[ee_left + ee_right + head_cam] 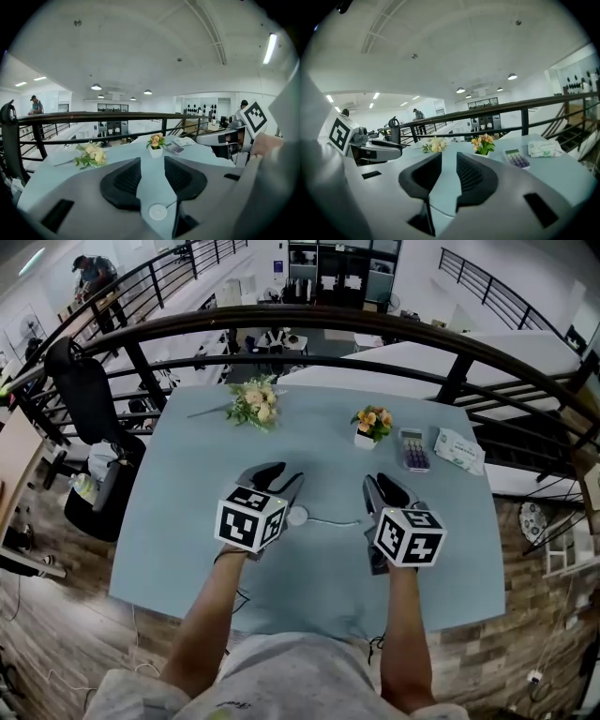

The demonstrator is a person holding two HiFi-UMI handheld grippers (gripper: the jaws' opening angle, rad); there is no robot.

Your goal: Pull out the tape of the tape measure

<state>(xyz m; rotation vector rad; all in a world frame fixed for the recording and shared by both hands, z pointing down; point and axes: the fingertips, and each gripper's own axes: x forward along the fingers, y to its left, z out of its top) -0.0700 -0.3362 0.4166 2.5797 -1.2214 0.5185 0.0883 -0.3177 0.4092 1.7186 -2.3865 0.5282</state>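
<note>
A small round white tape measure (298, 516) lies on the pale blue table (178, 521), and a thin strip of its tape (337, 520) runs right toward my right gripper. My left gripper (283, 476) hovers just left of the case, open with nothing between its pads. Seen from the left gripper view, the case (158, 212) shows low in the gap of that gripper (152, 161). My right gripper (382, 486) is above the tape's right end. Its pads stand apart in the right gripper view (449, 157), with bare table between them. A thin dark strip (425, 211) shows low in the gap.
A loose bunch of flowers (255, 401) lies at the far left of the table. A small flower pot (371, 426), a calculator (413, 448) and a tissue pack (459, 448) sit at the far right. A black railing (375, 324) runs behind, and a black chair (89, 399) stands left.
</note>
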